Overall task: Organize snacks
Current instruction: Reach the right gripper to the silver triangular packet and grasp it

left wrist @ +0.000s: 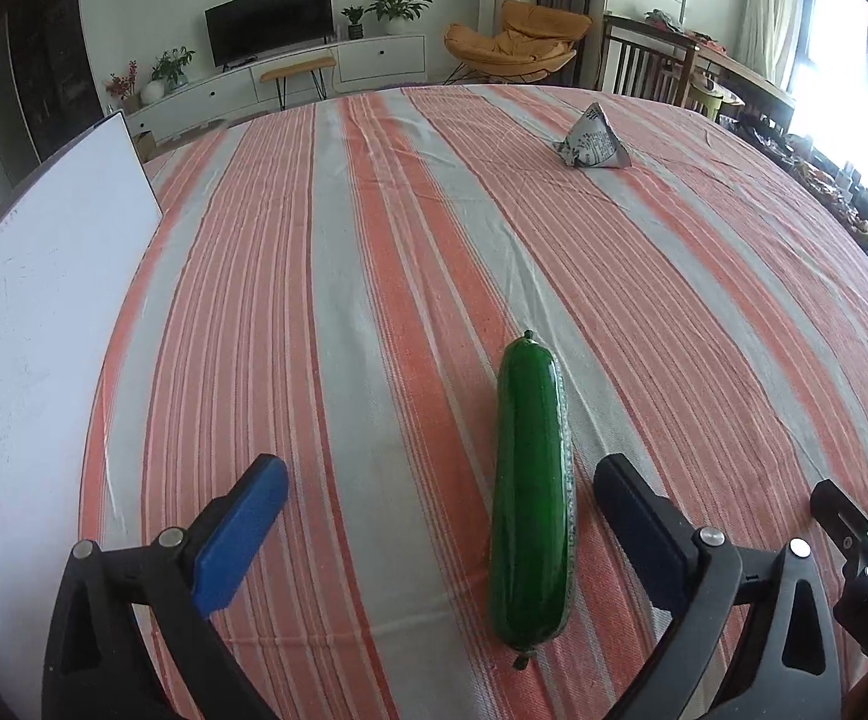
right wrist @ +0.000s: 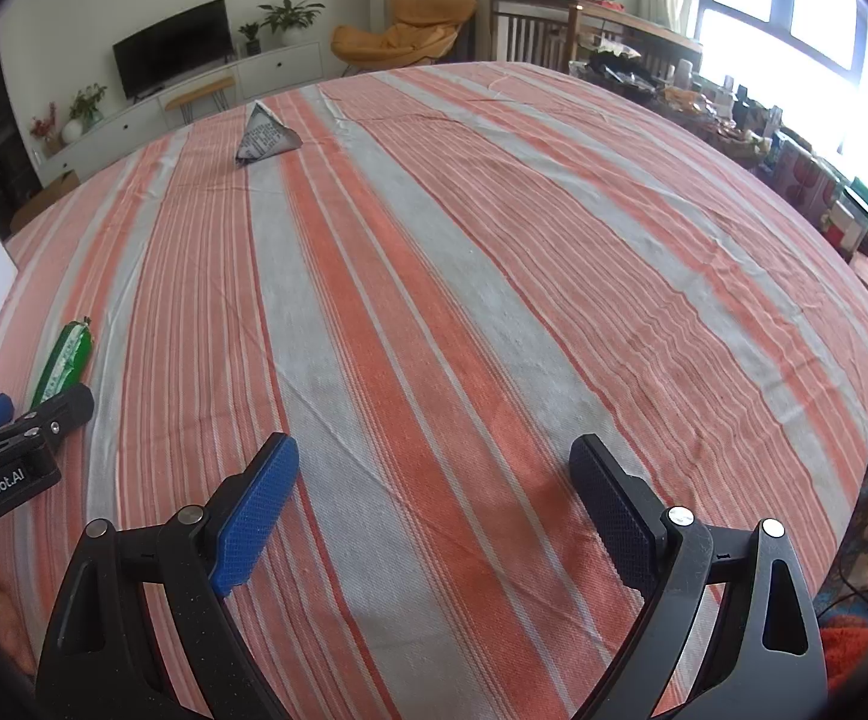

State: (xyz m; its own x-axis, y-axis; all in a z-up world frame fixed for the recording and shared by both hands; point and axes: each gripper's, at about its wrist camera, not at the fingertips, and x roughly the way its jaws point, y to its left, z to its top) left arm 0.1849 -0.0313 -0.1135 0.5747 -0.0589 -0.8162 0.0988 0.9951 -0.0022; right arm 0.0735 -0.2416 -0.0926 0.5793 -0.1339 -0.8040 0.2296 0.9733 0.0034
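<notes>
On the striped tablecloth (left wrist: 374, 240) my left gripper (left wrist: 439, 516) gapes around the unheld green sausage (left wrist: 529, 498), my right gripper (right wrist: 434, 492) is empty and spread, and the pyramid packet (left wrist: 592, 141) awaits.

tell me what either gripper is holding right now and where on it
Nothing is held. The green sausage lies on the tablecloth between the open left gripper fingers, untouched; the right gripper is open and empty.

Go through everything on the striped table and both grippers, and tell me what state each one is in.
Green sausage: lying flat, between the open fingers, not gripped.
Pyramid snack packet: standing, sealed, untouched.
Left gripper: open wide.
Right gripper: open, empty.
White board: bare.
</notes>
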